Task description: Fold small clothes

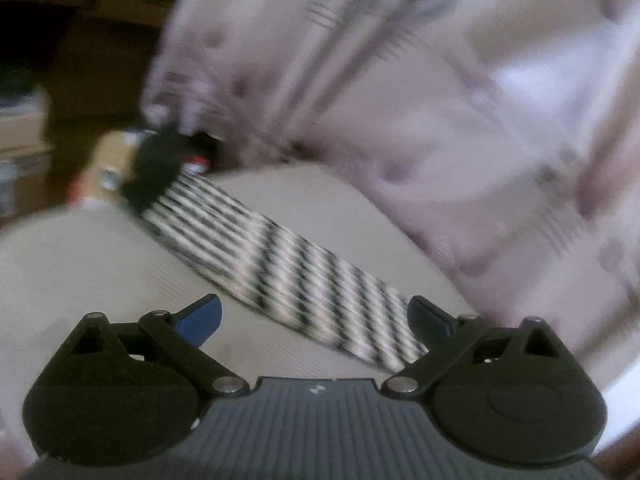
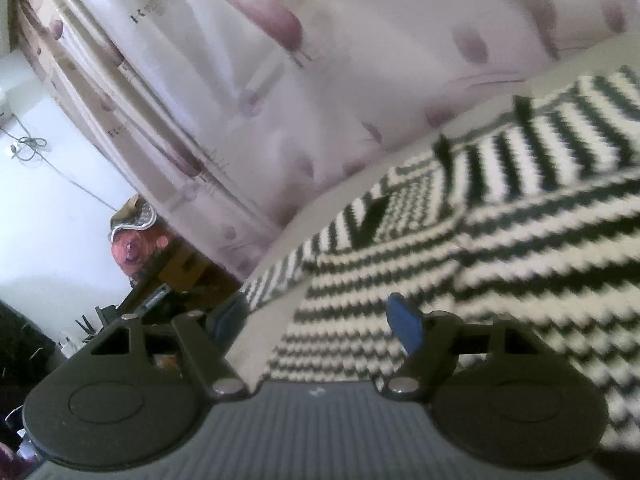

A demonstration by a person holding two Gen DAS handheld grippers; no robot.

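No readable text on curtain [image 2: 248, 60].

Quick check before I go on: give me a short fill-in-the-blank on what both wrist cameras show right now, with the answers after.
1. The garment lying on the beige surface has black and white ____.
2. The left gripper is ____, with nothing between its blue fingers.
3. The right gripper is open and holds ____.
4. Behind the surface hangs a pale ____ with purple spots.

Missing words: stripes; open; nothing; curtain
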